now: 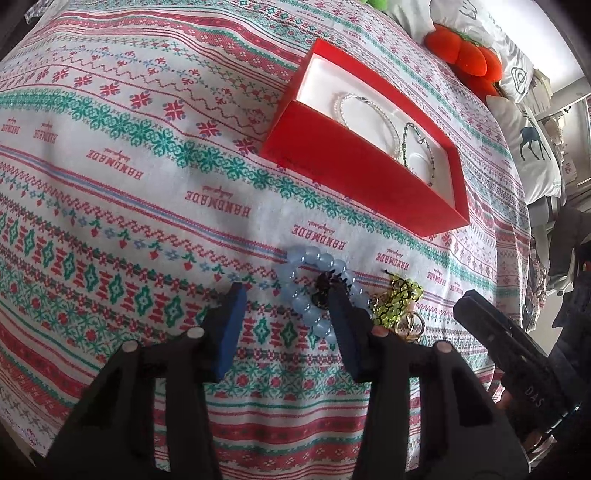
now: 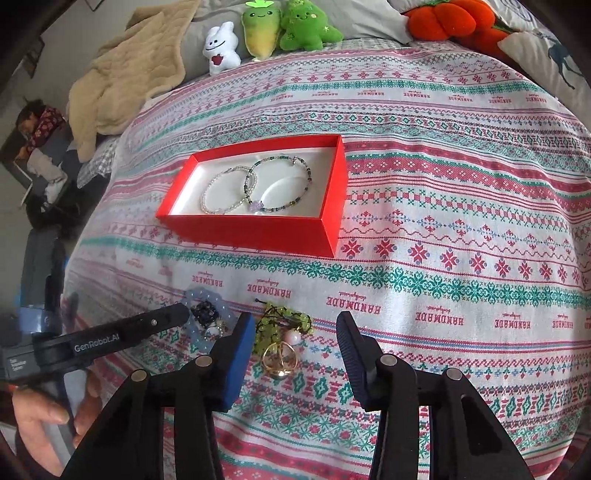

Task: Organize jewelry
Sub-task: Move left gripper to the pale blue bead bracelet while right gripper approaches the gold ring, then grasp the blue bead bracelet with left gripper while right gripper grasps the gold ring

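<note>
A red box (image 1: 354, 162) (image 2: 258, 232) with a white lining lies on the patterned bedspread and holds a clear bead bracelet (image 2: 225, 192) and a dark green bead bracelet (image 2: 280, 184). A pale blue bead bracelet (image 1: 314, 291) (image 2: 207, 317) with a dark charm lies near me. My left gripper (image 1: 288, 291) is open, its right finger over the blue bracelet. A yellow-green bead bracelet (image 1: 399, 299) (image 2: 284, 325) with gold rings (image 2: 280, 360) lies beside it. My right gripper (image 2: 295, 321) is open, straddling that bracelet.
Plush toys (image 2: 273, 29) and an orange plush (image 2: 450, 18) sit at the bed's far edge, with a beige blanket (image 2: 125, 74) at the left and pillows (image 1: 532, 147) at the right. The bedspread (image 2: 443, 221) stretches wide around the box.
</note>
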`<state>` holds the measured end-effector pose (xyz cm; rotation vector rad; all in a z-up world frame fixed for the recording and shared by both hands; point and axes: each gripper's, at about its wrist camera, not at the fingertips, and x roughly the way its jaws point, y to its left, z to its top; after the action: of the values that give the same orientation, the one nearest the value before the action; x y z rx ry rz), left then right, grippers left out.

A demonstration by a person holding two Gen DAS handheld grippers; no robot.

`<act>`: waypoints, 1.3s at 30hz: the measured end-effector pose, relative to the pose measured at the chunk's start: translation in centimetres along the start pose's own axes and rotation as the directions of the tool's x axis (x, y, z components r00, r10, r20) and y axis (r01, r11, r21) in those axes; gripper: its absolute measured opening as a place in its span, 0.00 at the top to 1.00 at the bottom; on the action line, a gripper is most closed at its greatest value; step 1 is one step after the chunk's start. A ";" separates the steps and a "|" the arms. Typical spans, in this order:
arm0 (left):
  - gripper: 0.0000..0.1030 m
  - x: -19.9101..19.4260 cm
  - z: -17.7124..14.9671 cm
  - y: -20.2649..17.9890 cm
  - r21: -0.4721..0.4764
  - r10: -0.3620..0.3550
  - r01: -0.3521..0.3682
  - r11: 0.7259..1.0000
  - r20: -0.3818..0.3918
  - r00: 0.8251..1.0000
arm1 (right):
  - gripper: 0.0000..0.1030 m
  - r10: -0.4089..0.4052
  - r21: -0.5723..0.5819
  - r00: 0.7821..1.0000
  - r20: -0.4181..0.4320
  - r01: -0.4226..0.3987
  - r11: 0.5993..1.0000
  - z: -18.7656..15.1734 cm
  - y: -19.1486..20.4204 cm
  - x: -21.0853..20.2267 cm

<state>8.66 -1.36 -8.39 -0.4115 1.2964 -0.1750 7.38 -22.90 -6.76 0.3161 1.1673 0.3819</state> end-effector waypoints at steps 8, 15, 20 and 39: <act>0.73 1.5 0.3 -1.3 0.006 0.003 -0.003 1.000 -0.004 1.000 | 0.55 -0.021 -0.024 1.000 -0.014 0.020 0.999 -0.4 0.4 0.5; 0.87 2.5 0.9 -3.1 0.053 0.054 -0.056 0.997 0.024 0.998 | 0.55 -0.023 -0.038 0.999 -0.031 0.022 0.999 -0.5 0.7 0.9; 0.87 2.6 1.1 -3.9 0.082 0.065 -0.067 0.994 0.028 0.998 | 0.55 -0.029 -0.051 0.998 -0.051 0.027 0.998 -0.7 0.8 1.4; 0.88 -0.6 0.2 -4.2 0.171 0.030 -0.045 0.984 0.086 0.996 | 0.76 -0.141 -0.165 0.982 -0.129 0.119 0.979 -1.7 3.3 4.9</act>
<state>9.10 -5.00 -6.17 -0.2434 1.1959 -0.2349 7.02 -17.67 -9.99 0.0760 1.2800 0.3824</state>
